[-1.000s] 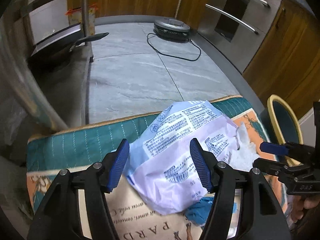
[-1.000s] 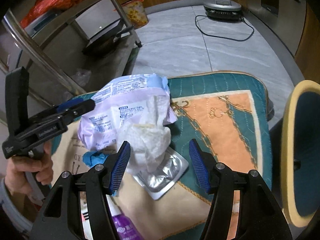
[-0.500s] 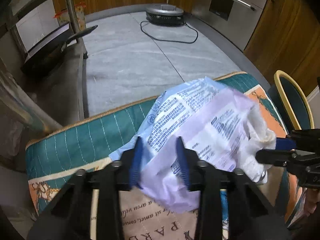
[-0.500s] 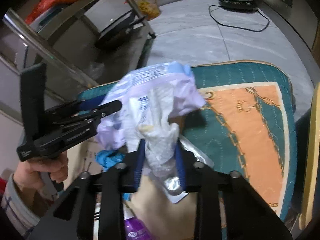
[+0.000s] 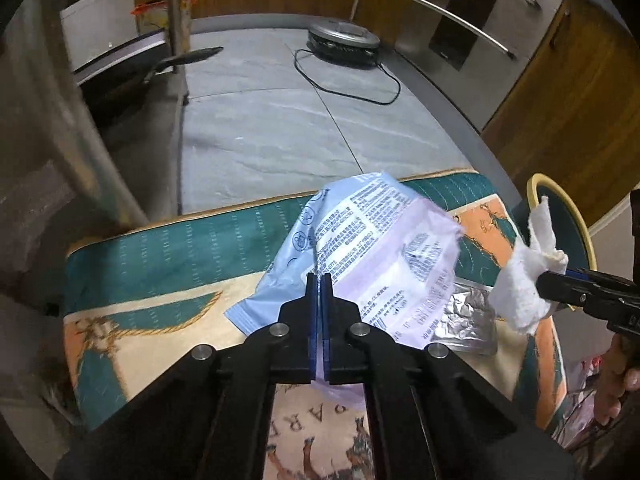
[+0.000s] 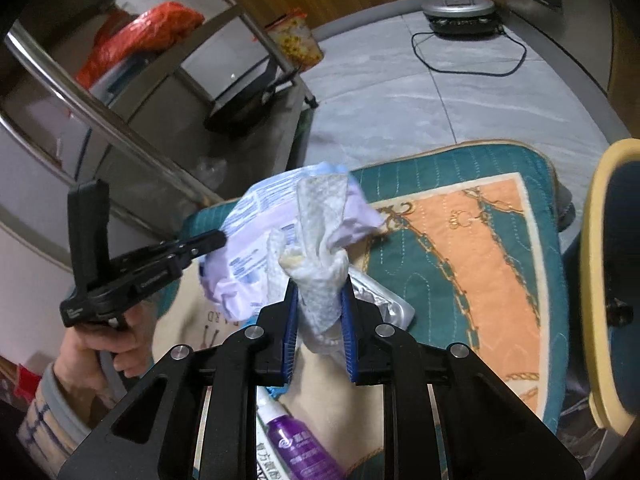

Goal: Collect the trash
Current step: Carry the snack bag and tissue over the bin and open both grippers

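The left hand-held gripper (image 5: pixel 319 280) is closed almost completely, its blue pads pinching the near edge of a crumpled pale blue and lilac printed plastic wrapper (image 5: pixel 372 248), which is held lifted above a quilted teal, orange and cream patterned cloth (image 5: pixel 160 272) covering the worktop. The right hand-held gripper (image 6: pixel 319 304) is closed partway on a wadded white paper tissue (image 6: pixel 320 276), the wad filling the gap between the blue pads and standing up from them, just beside the wrapper in the right wrist view. A flattened piece of silver foil packaging (image 5: pixel 466 320) is seen lying on the cloth beneath and between the two held items. A white tube with a purple label (image 6: pixel 296 440) lies on the cloth close under the right hand-held gripper, and a scrap of blue material (image 6: pixel 276 390) sits beside it, though too little is shown to tell what it is. On the grey tiled floor (image 5: pixel 280 128) beyond, a round silver robot vacuum (image 5: pixel 344 38) with a trailing black cord is visible.
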A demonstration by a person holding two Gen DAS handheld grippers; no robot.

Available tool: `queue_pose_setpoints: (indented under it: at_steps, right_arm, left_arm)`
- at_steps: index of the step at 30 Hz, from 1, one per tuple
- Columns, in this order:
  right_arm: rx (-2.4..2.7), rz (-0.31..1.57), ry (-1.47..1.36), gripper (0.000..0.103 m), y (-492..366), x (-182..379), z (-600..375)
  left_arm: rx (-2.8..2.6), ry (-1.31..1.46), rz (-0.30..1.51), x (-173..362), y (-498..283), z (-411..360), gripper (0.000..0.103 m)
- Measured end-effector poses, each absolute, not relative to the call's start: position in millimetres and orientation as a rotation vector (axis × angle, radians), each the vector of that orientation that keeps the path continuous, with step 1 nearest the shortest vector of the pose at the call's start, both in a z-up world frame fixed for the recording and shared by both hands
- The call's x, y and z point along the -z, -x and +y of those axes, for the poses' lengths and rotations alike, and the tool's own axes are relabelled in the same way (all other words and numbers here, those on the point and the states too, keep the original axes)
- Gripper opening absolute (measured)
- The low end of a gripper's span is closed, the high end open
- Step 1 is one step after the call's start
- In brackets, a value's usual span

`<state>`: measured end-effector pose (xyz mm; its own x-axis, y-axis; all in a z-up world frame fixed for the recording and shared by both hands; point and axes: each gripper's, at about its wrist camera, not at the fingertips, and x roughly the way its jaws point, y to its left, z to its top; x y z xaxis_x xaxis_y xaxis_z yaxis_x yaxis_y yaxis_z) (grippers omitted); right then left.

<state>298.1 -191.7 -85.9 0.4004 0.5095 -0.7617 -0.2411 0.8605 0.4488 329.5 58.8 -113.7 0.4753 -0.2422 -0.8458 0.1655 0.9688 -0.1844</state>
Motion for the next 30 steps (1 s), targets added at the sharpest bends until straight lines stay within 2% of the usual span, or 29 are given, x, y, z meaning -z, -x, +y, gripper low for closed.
queue_pose_setpoints:
  at_steps: [30]
  right_arm:
    - [-0.391,0.909,-0.309,0.021,-230.8,20.3,-258.8]
  left_arm:
    - [0.188,0.331,0.839,6.5,-223.0,108.3,0.0]
